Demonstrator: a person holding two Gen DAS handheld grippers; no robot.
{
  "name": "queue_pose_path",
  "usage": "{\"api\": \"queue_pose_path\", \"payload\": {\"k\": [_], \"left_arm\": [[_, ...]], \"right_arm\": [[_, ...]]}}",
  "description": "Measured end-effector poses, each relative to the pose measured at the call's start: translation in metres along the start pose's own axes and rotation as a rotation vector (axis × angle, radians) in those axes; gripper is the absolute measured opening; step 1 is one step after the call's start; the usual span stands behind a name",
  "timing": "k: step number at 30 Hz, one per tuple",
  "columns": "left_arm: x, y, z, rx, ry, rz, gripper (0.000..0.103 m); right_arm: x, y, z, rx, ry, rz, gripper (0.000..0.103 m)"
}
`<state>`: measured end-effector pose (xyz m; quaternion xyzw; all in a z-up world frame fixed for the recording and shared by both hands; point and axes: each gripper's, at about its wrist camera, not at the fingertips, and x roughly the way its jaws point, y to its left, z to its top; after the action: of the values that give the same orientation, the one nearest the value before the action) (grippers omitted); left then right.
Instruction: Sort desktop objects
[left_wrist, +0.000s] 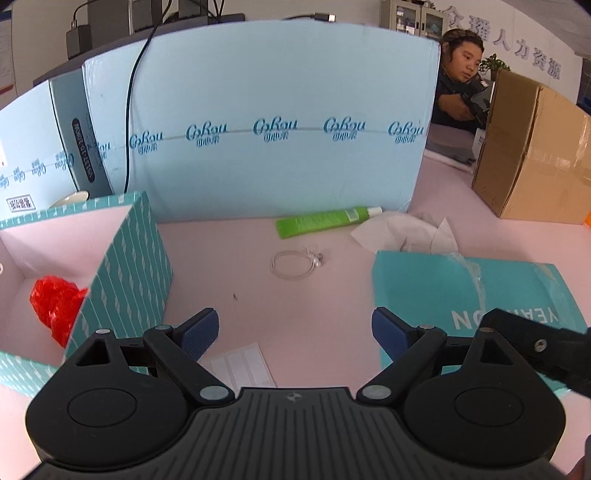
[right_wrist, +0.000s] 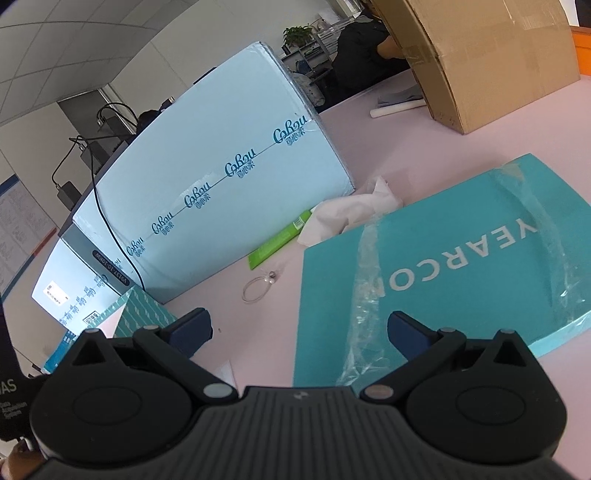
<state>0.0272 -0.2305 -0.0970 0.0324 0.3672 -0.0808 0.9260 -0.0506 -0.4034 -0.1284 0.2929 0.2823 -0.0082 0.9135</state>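
Low in the left wrist view, the left tool (left_wrist: 295, 334) stands with its jaws wide apart and empty over the pink worktop (left_wrist: 314, 295); the right tool (right_wrist: 299, 328) is likewise spread and holds nothing. At left frame, the striped open box (left_wrist: 129, 266) already holds a red crumpled item (left_wrist: 55, 302) (probably sorted there). Above centre, ahead of the left tool and well apart from it, lie the white cord loop (left_wrist: 295, 260), then the green tube (left_wrist: 325, 220) beside crumpled tissue (left_wrist: 406, 230), apparently unsorted.

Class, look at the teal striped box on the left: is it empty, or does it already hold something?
Not empty. The teal striped box is open at the top, and a crumpled red plastic item lies on its pink floor.
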Motion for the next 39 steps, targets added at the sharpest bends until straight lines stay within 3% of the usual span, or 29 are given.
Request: {"api": "queue_pose_path", "payload": {"k": [11, 39], "left_arm": [[0.009, -0.011, -0.006, -0.020, 0.050, 0.001, 0.089], [0.003, -0.044, -0.015, 0.010, 0.084, -0.018, 0.089]], "right_arm": [[-0.009, -0.018, 0.010, -0.012, 0.000, -0.029, 0.103], [-0.039, -0.063, 0.030, 0.055, -0.079, -0.104, 0.103]]}}
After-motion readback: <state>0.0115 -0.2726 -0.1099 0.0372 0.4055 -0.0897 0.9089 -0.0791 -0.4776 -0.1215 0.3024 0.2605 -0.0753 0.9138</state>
